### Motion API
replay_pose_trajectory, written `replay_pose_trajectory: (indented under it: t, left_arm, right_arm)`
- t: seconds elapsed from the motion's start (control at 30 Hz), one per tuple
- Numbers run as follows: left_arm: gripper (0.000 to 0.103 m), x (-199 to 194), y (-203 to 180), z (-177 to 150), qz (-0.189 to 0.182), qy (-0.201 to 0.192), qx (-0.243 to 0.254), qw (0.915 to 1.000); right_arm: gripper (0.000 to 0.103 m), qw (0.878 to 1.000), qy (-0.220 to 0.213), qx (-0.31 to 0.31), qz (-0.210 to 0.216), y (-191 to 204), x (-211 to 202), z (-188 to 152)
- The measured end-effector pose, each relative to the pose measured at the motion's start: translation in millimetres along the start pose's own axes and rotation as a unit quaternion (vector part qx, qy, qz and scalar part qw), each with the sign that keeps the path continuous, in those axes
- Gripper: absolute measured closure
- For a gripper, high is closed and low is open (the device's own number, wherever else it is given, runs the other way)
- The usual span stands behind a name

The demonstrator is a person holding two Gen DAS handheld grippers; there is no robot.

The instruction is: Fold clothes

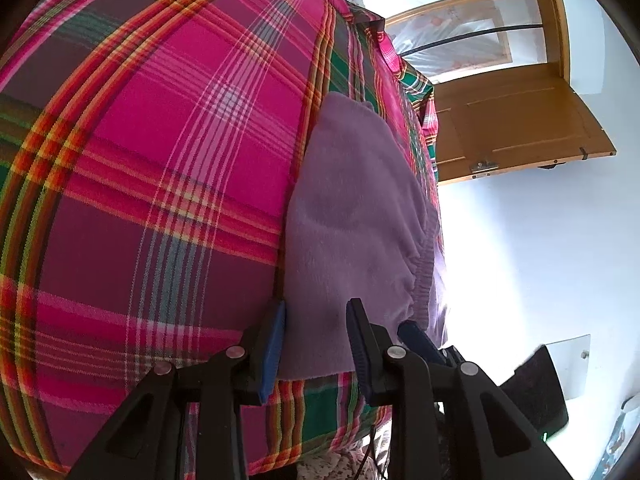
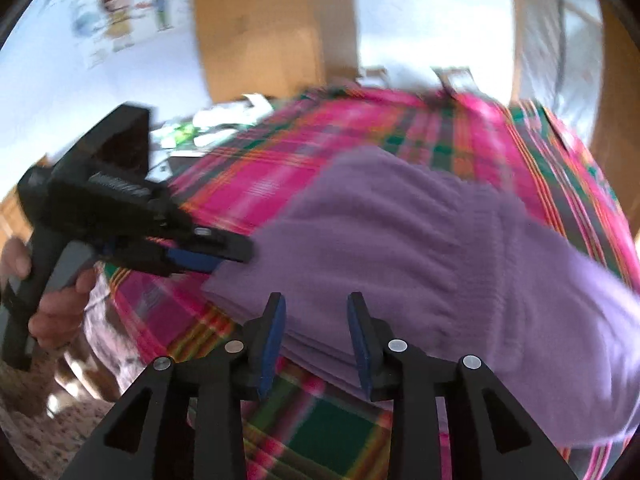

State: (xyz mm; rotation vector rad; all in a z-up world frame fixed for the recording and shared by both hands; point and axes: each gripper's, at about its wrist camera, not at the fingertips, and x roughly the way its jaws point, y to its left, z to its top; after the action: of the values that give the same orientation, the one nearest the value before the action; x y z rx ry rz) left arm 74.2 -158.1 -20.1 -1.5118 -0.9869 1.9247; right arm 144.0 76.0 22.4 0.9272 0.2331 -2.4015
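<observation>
Purple garment [image 2: 400, 248] lies already folded into a layered stack near the plaid bed's [image 1: 160, 160] edge, both grippers, left [image 1: 316, 344] and right [image 2: 316, 340], spread and holding nothing, so probably only a final tidy remains.

A purple fleece garment [image 1: 352, 216] with an elastic cuff [image 1: 424, 264] is lying folded flat in layers on plaid bedding [image 1: 160, 140].
</observation>
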Motion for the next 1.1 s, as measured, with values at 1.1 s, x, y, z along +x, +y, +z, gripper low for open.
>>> replay_pose_trajectory:
  t: [1.1]
  left_arm:
    - [0.069, -4, 11, 17, -0.037, 0.012, -0.028, 0.9988]
  right_arm:
    - [0.054, 0.989, 0.009, -0.105, -0.101, 46, 63, 8]
